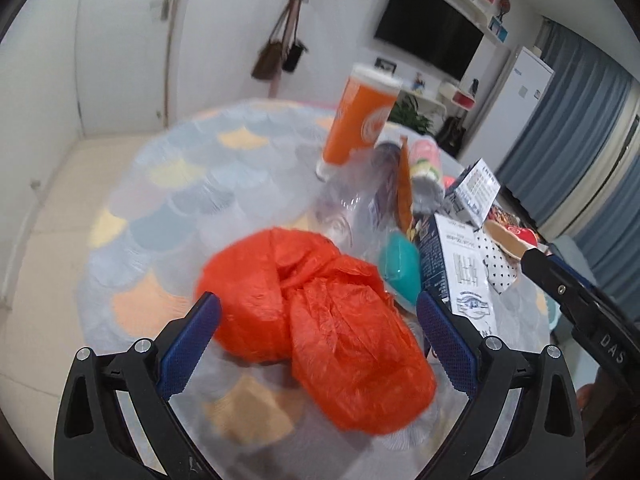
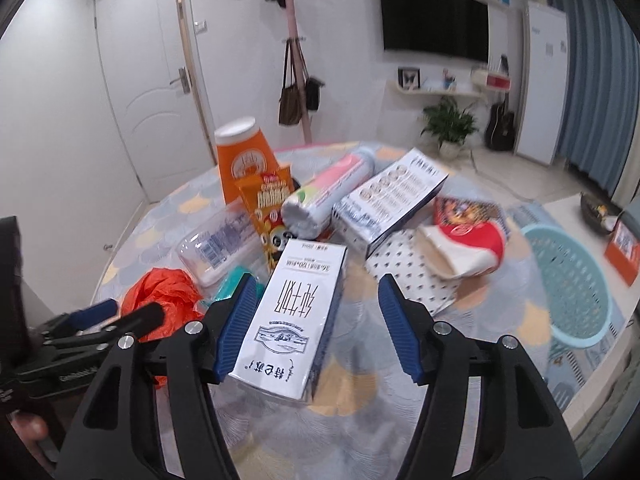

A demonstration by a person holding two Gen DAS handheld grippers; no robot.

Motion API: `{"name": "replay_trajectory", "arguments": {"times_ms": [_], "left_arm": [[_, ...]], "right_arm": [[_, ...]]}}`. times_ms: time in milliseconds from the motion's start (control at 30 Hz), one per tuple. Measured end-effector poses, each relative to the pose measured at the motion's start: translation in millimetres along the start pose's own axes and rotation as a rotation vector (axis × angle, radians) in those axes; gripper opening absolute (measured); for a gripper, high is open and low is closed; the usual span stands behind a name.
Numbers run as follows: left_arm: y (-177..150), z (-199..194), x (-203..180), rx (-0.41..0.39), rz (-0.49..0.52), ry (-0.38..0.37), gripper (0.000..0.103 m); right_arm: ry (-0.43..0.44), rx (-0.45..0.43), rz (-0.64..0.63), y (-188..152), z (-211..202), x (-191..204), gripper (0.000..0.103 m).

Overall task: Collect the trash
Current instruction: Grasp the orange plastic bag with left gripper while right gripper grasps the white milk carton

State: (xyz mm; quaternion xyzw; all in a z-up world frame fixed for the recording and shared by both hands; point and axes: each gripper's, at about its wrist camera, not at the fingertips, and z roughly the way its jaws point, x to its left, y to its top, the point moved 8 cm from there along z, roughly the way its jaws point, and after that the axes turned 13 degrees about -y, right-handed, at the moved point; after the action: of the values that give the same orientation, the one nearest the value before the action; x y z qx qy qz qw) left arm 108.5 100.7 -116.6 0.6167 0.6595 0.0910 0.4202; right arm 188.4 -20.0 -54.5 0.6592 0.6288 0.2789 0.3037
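The work in hand looks like 2 pickups at once: the left gripper [image 1: 318,338] is lined up on the crumpled orange plastic bag [image 1: 316,320], the right gripper [image 2: 316,328] on the white milk carton [image 2: 294,320]. To do it well, the left should settle lower so its pads close on the bulk of the bag and not on a loose fold, since thin film will likely slip. The right should centre itself, because the carton sits toward its 9 o'clock finger, then squeeze the long faces squarely so the box does not twist out.

Left fingers [image 1: 188,340]: spread wide, one at 9 o'clock and one at 3 o'clock of the bag, holding nothing — whether the pads brush the plastic I cannot tell. Right fingers [image 2: 400,332]: also wide apart, gripping nothing; the carton lies between them, its edge at or just beside the 9 o'clock pad, with clear space toward the 3 o'clock pad.

Both items rest on the round table [image 1: 152,208] among other litter. In the right wrist view the light blue basket [image 2: 572,284] stands at 3 o'clock beyond the table edge — probably where the trash goes. An orange cup [image 1: 360,120] stands at 12 o'clock in the left view
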Motion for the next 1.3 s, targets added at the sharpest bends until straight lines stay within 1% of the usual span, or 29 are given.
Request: {"name": "replay_trajectory", "arguments": {"times_ms": [100,200,267,300,367,400,467,567,633,733,867,900,933,967,1033,1167,1300], "left_arm": [[-3,12,7,0.031,-0.016,0.033,0.094],[-3,18,11,0.051,-0.013,0.072,0.094],[-4,22,15,0.066,-0.004,0.105,0.085],[-4,22,16,0.071,0.004,0.113,0.083],[-4,20,17,0.072,0.016,0.119,0.071],[-4,19,18,0.071,0.023,0.122,0.068],[-4,15,19,0.062,0.026,0.121,0.054],[-2,6,21,0.034,0.014,0.102,0.043],[-1,0,20,0.016,0.017,0.098,0.04],[1,-9,18,-0.012,0.034,0.116,0.038],[5,-18,10,-0.043,0.05,0.112,0.038],[6,-21,7,-0.053,0.058,0.11,0.037],[6,-24,4,-0.063,0.068,0.105,0.037],[8,-26,0,-0.072,0.076,0.1,0.037],[11,-31,-10,-0.092,0.094,0.086,0.037],[21,-40,-32,-0.131,0.134,0.057,0.037],[35,-44,-65,-0.167,0.189,0.014,0.037]], "right_arm": [[0.02,0.053,0.014,-3,13,-2,0.062],[0.038,0.093,0.013,-6,24,-1,0.067],[0.048,0.12,0.008,-8,31,2,0.069],[0.051,0.129,0.004,-8,33,4,0.071],[0.049,0.144,-0.007,-9,36,10,0.073],[0.039,0.153,-0.012,-10,39,12,0.074],[0.04,0.177,-0.018,-11,46,17,0.075],[0.034,0.216,-0.03,-17,54,24,0.075],[0.021,0.237,-0.036,-20,59,27,0.075],[0.005,0.269,-0.039,-27,67,29,0.075],[-0.003,0.288,-0.03,-32,71,24,0.074],[-0.001,0.289,-0.026,-33,71,23,0.072],[0.005,0.287,-0.025,-34,70,22,0.064],[0.01,0.285,-0.027,-34,70,21,0.058],[0.004,0.267,-0.038,-34,65,16,0.054],[0.01,0.233,-0.03,-30,48,-2,0.053],[0.005,0.14,-0.015,-17,15,-27,0.053]]}}
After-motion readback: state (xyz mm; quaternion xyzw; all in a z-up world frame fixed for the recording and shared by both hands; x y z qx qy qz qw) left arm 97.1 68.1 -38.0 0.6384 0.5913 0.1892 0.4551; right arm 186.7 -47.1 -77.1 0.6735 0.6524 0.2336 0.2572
